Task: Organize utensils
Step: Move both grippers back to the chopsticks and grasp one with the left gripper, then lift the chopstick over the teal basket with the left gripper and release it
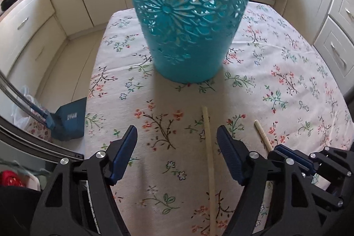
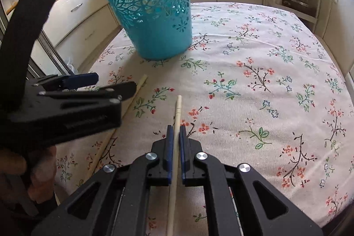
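A: Where do the chopsticks lie?
B: One chopstick [image 2: 174,143] runs up the lower centre of the right wrist view, clamped by the right gripper [image 2: 174,136]. The other chopstick [image 1: 209,158] lies on the tablecloth [image 1: 276,85], lower centre of the left view.
A: And the left gripper [image 1: 177,141]?
B: Its jaws stand apart, nothing pinched. The basket [image 1: 188,14] stands upright, upper centre.

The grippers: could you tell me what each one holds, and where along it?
Right gripper clamps one chopstick just behind its tip. Left gripper holds nothing.
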A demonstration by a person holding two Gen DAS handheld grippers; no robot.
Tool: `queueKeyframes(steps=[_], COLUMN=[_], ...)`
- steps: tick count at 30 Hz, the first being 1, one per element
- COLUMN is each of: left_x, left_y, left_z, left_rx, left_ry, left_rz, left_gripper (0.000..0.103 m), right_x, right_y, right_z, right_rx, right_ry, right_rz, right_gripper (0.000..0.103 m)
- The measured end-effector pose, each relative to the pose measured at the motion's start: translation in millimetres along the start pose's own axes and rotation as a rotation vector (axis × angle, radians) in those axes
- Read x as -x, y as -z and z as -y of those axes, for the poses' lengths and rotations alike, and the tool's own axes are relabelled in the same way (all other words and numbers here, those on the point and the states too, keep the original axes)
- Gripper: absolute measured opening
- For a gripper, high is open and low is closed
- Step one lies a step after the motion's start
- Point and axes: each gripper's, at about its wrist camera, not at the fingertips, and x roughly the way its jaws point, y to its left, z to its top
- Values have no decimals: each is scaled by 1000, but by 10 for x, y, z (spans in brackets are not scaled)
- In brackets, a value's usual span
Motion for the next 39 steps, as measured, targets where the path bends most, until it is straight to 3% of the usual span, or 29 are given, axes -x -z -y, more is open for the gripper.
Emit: queueKeyframes(steps=[3,10,15,18,21,23,25,28,33,39], left_x=[-40,-113,-112,-96,-78,-71,-70,-6,696,1647], left_y=[-1,20,35,46,63,62,55,18,-204,-818], left_z=[19,-9,-20,-1,46,70,95,45,-316,-650], left_rx=[-6,0,7,2,-18,-28,-43,-31,22,106], left_ry=[-4,8,31,50,73,89,122,170,206,222], left_rz=[-5,-8,0,6,14,16,10,-9,162,530], left_gripper=[70,69,63,54,38,18,5,4,4,4], right_x=[-7,-16,-27,-20,-16,-14,-17,-21,-14,-22], right_y=[-16,-26,-32,-41,-45,-46,-50,-57,-48,-44], right_z=[2,-82,-111,-104,-67,-61,-68,-71,-78,-120], right_rx=[-2,21,28,29,22,22,26,27,22,36], right_ry=[-2,-12,-7,16,22,30,33,30,24,23], right_rz=[3,11,16,20,15,16,18,19,15,12], right_gripper=[7,22,23,24,24,24,25,26,28,35])
